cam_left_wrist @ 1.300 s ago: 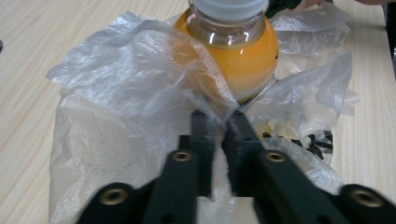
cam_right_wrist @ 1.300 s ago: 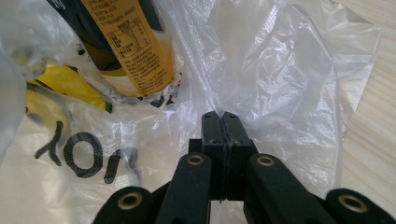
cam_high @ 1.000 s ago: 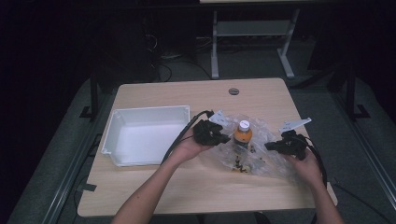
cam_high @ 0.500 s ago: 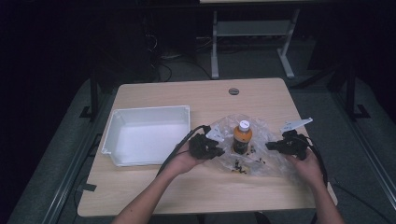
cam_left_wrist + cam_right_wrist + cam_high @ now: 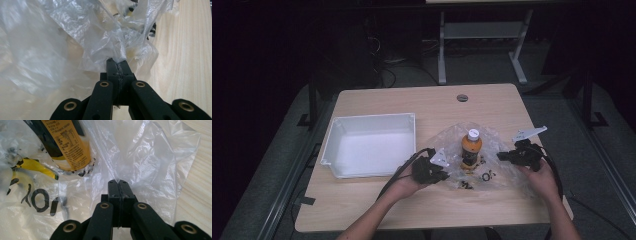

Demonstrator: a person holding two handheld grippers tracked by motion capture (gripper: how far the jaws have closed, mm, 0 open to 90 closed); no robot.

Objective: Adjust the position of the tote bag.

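A crumpled clear plastic bag (image 5: 492,160) lies on the light wooden counter (image 5: 377,205), right of centre, with an upright orange drink bottle with a white cap (image 5: 471,148) standing in its middle. The bag stretches left to right between the two hands. The left tongs (image 5: 435,172) are pinched closed on its near-left edge, the right tongs (image 5: 503,156) closed on its right edge. The bottle sits between them, slightly nearer the left tongs, its long axis vertical and its cap pointing up. Small dark bits (image 5: 486,176) lie near its base. A white rectangular plastic tray (image 5: 371,145) sits to the left, just beside the left hand.
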